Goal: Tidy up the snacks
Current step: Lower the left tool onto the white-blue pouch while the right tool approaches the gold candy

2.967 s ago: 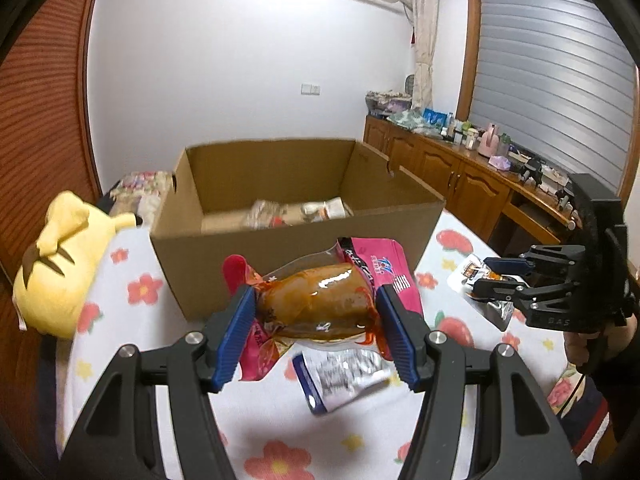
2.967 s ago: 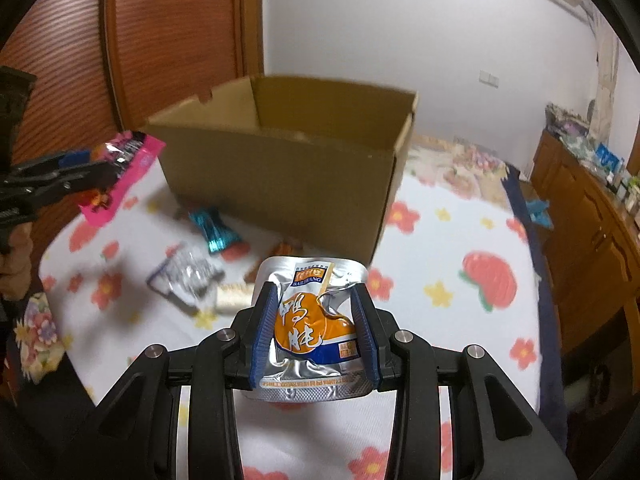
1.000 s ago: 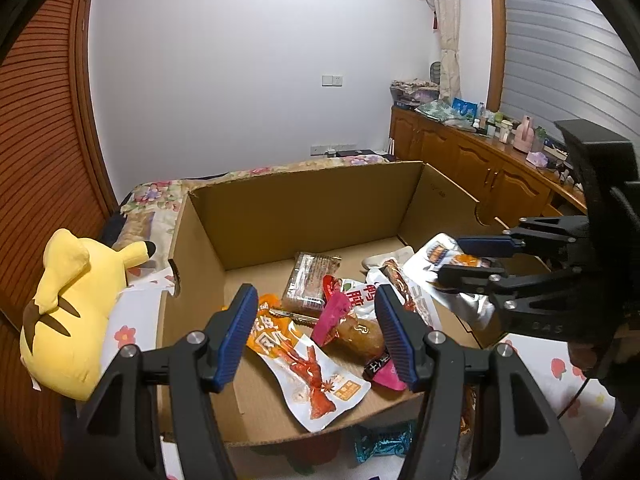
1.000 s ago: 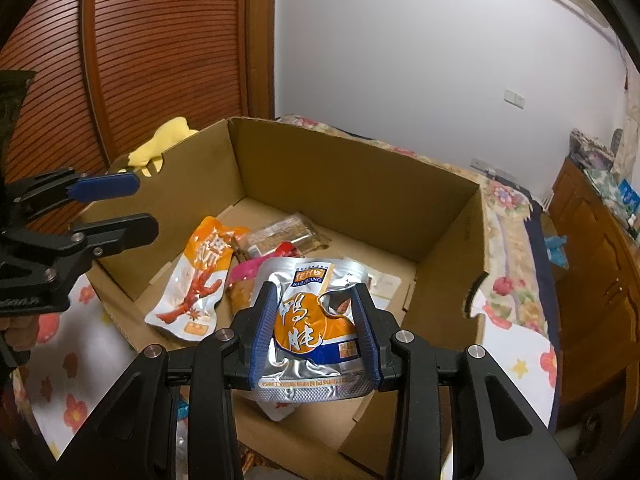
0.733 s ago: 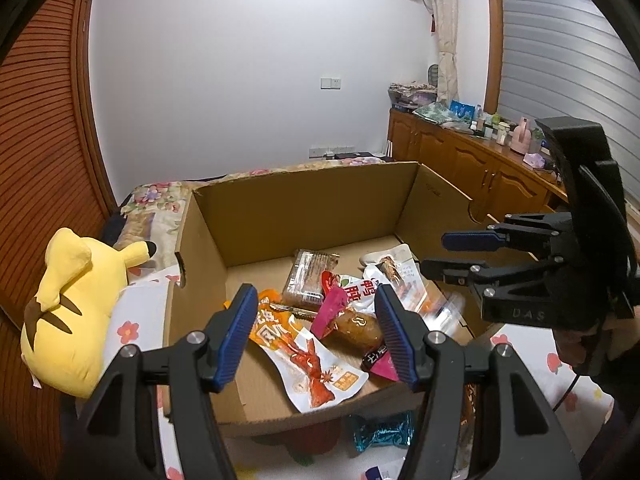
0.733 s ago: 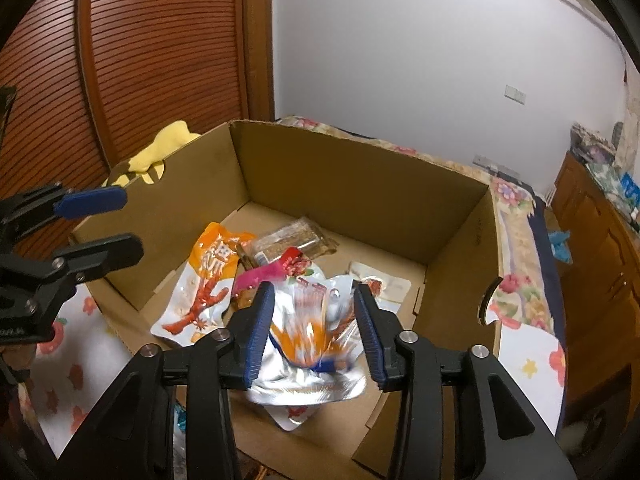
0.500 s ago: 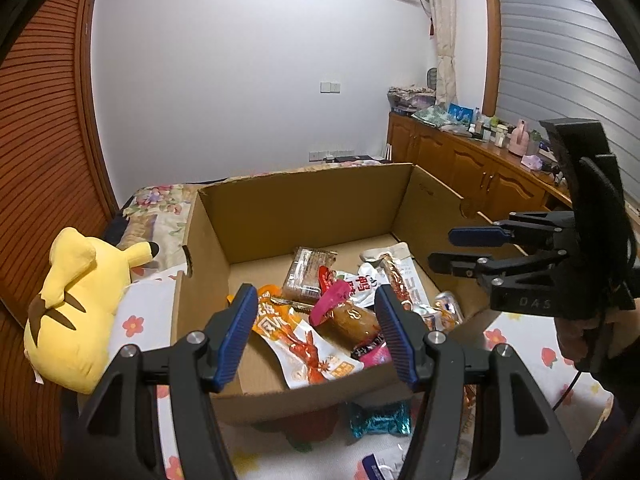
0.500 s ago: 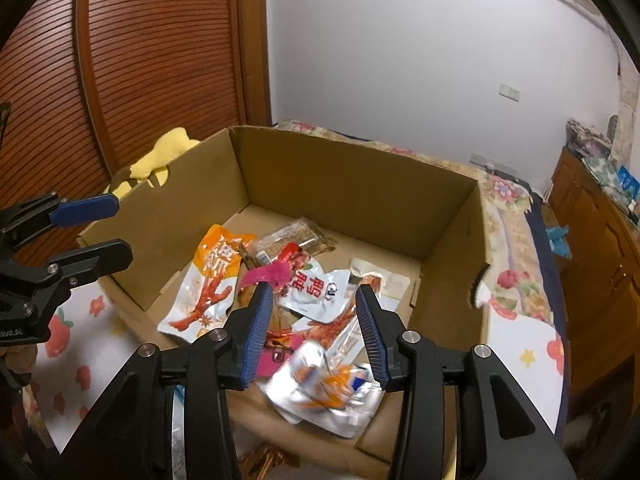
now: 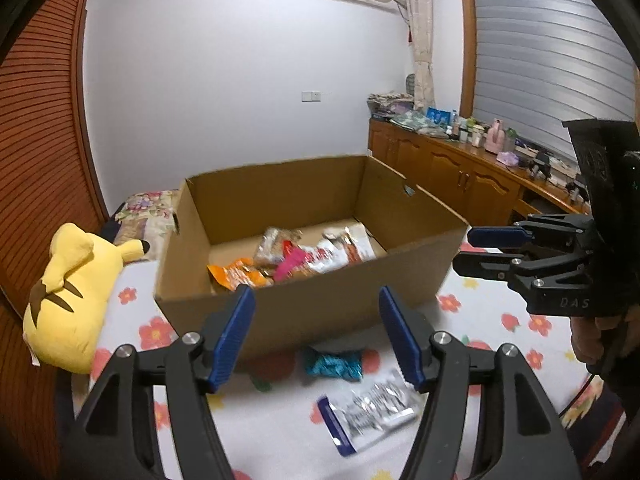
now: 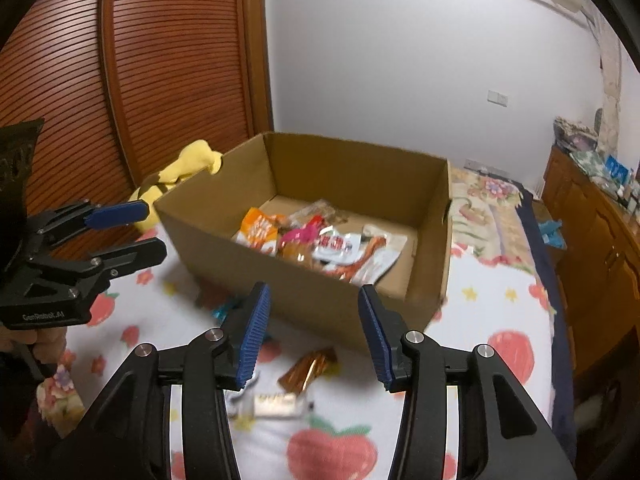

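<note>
Left wrist view: the left gripper (image 9: pixel 318 332) hangs in front of the box (image 9: pixel 304 304), jaws opening, nothing between them. The box stands on a flowered cloth (image 9: pixel 276 428), its long axis running across the picture. Inside lie snacks: an orange pack (image 9: pixel 236 274), a pink pack (image 9: pixel 292 264), and white packs (image 9: pixel 344 250) towards the right. On the cloth before the box lie a teal candy (image 9: pixel 332 366) and a silver pouch (image 9: pixel 370 406), the pouch slanting from lower left to upper right. The right gripper (image 9: pixel 486 250) enters from the right, pointing left, its jaws opening and empty. A yellow plush (image 9: pixel 68 296) lies left of the box.

Right wrist view: the right gripper (image 10: pixel 314 334) has nothing between its opening jaws. The box is seen corner-on, its long axis slanting from upper left to lower right. This view alone shows a brown wrapper (image 10: pixel 308 370) and a pale bar (image 10: pixel 276 402) on the cloth before the box; the bar lies across the picture. The teal candy is mostly hidden behind the left finger. The left gripper (image 10: pixel 128 232) reaches in from the left, empty.
</note>
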A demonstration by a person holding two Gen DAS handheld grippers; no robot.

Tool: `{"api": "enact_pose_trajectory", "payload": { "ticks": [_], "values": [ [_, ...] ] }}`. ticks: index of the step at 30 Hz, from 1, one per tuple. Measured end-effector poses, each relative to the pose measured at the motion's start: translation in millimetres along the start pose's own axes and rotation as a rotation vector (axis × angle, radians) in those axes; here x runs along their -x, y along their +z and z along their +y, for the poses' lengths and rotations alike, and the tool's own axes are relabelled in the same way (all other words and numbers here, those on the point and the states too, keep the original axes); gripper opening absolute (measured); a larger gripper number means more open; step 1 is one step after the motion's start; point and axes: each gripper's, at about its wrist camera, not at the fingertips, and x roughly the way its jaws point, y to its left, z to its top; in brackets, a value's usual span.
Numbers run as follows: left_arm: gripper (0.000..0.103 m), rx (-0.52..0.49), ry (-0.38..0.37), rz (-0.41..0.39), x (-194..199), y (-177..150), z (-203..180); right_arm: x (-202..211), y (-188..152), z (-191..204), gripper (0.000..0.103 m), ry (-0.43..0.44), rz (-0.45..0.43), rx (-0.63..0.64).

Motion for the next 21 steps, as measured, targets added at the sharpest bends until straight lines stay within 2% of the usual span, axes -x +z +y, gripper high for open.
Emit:
{"api": "enact_pose_trajectory", "payload": {
  "ticks": [11,21],
  "values": [
    [0.065,0.023,-0.028,0.116,-25,-56,-28,-4,-45,7,0.047,0.000,0.061,-0.022],
    [0.066,0.039,-0.028,0.198,-43,-80,-35,-32,-67,1,0.047,0.029,0.128,-0.073]
  ]
}}
